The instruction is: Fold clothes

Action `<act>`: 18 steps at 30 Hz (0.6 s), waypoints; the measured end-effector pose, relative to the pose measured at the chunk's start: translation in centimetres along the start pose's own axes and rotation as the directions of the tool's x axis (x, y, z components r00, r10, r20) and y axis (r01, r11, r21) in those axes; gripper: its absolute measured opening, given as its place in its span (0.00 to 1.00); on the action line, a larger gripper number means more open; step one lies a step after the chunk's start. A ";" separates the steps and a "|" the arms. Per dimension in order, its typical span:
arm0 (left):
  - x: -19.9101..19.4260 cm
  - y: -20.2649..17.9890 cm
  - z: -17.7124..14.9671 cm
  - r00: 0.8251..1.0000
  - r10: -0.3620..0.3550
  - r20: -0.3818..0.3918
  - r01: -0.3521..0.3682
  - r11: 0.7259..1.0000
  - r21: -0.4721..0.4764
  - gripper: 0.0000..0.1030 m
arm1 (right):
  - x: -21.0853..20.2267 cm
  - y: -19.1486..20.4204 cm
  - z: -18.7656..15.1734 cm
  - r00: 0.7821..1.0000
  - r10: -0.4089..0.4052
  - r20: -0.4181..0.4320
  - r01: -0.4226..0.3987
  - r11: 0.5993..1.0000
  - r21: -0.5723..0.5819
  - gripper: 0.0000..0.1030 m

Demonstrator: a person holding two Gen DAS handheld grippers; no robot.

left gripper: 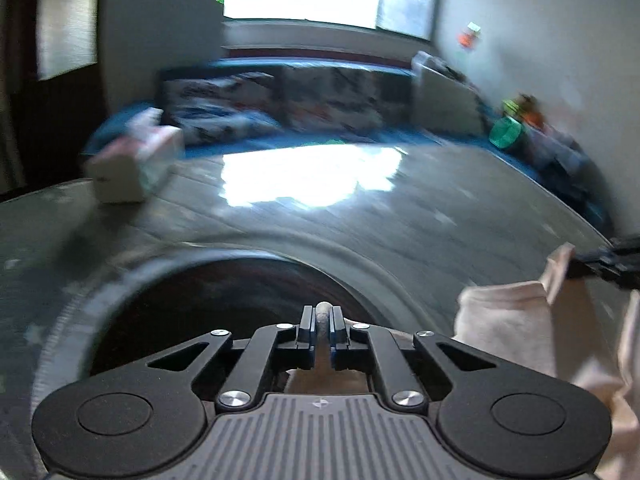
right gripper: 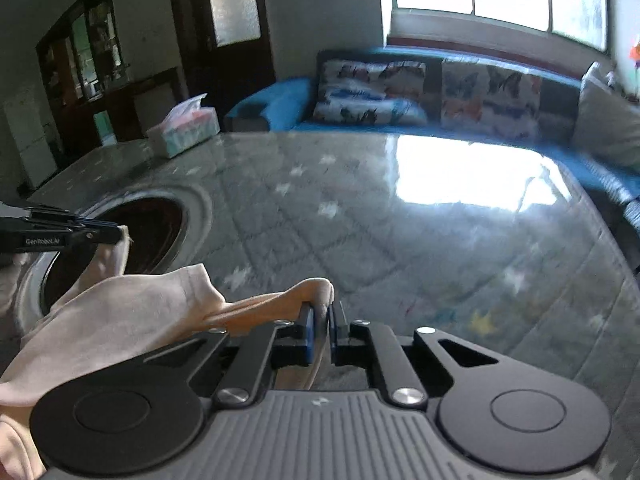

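Both jaws are clamping edges of the pale pink garment [right gripper: 120, 308]: left gripper [left gripper: 323, 320] and right gripper [right gripper: 320, 320] each pinching fabric, cloth hanging between them just above the tabletop [right gripper: 360, 220]. Probably early on, no finished fold visible, though blur is limiting this. "GenRobot.AI" is reading on the left gripper's side.

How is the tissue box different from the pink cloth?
The tissue box sits on the table by itself, while the pink cloth is pinched by the left gripper and the right gripper. The tissue box keeps a stiff boxy shape; the pink cloth hangs soft and droopy. Both are pale.
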State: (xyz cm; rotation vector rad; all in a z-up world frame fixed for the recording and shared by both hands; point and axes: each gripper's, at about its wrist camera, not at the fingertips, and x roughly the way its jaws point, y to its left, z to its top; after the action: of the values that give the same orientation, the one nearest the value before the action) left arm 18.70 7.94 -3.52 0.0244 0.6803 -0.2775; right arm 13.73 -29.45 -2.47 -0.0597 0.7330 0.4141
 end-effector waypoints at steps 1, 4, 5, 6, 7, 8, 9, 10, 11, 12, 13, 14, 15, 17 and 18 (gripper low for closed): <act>0.1 0.3 0.2 1.000 0.025 0.010 -0.024 1.000 -0.019 0.07 | 0.0 0.0 0.3 1.000 -0.013 0.013 0.013 1.000 -0.003 0.06; 1.3 1.2 0.4 0.997 0.081 0.017 -0.079 0.994 -0.081 0.07 | 0.9 -0.4 0.9 0.998 -0.055 0.027 0.055 0.998 0.015 0.06; 1.7 1.4 0.4 0.995 0.100 0.015 -0.098 0.990 -0.098 0.07 | 1.3 -0.5 0.8 0.997 -0.075 0.025 0.074 0.997 0.018 0.06; 2.4 1.6 0.4 0.994 0.111 -0.003 -0.111 0.988 -0.111 0.07 | 2.1 -0.7 0.8 0.994 -0.107 0.011 0.107 0.994 0.013 0.06; 3.0 2.0 0.3 0.993 0.119 -0.018 -0.121 0.984 -0.131 0.07 | 3.1 -1.3 0.6 0.992 -0.129 -0.014 0.129 0.991 0.028 0.06; 3.4 2.2 0.2 0.993 0.113 -0.037 -0.117 0.982 -0.146 0.11 | 3.6 -1.8 0.4 0.991 -0.128 -0.027 0.129 0.990 0.057 0.06; 3.8 2.4 0.2 0.993 0.106 -0.054 -0.114 0.981 -0.160 0.14 | 3.9 -2.1 0.3 0.992 -0.123 -0.028 0.125 0.990 0.065 0.06; 3.6 2.4 0.3 0.992 0.113 -0.049 -0.120 0.980 -0.161 0.15 | 3.9 -2.1 0.2 0.992 -0.124 -0.022 0.125 0.990 0.059 0.07; 3.5 2.4 0.4 0.992 0.121 -0.044 -0.126 0.979 -0.162 0.16 | 3.7 -2.1 0.3 0.992 -0.125 -0.020 0.126 0.990 0.057 0.07; 3.2 2.2 0.6 0.991 0.130 -0.038 -0.134 0.978 -0.162 0.17 | 3.5 -2.0 0.3 0.992 -0.122 -0.016 0.123 0.991 0.058 0.08; 2.8 1.9 0.9 0.990 0.138 -0.031 -0.142 0.977 -0.161 0.18 | 2.9 -1.9 0.4 0.993 -0.116 -0.006 0.116 0.992 0.053 0.09; 2.5 1.4 1.1 0.991 0.128 -0.022 -0.130 0.980 -0.152 0.18 | 2.5 -1.7 0.4 0.994 -0.112 0.003 0.111 0.993 0.040 0.09; 1.9 0.5 1.2 0.993 0.114 -0.009 -0.114 0.985 -0.128 0.20 | 2.0 -1.4 0.5 0.994 -0.105 0.012 0.104 0.994 0.026 0.09; 0.9 -1.6 1.4 0.998 0.061 0.008 -0.060 0.996 -0.068 0.23 | 1.4 -0.8 0.7 0.997 -0.078 0.021 0.078 0.997 0.005 0.09; 0.6 -2.7 1.4 1.000 0.015 0.006 -0.015 0.999 -0.041 0.25 | 1.2 -0.5 0.8 0.998 -0.058 0.021 0.059 0.998 -0.003 0.10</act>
State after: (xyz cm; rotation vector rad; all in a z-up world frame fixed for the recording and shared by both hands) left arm 19.33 4.97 -2.64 -0.0101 0.6794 -0.2495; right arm 15.22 -29.31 -2.70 -0.0801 0.7087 0.3597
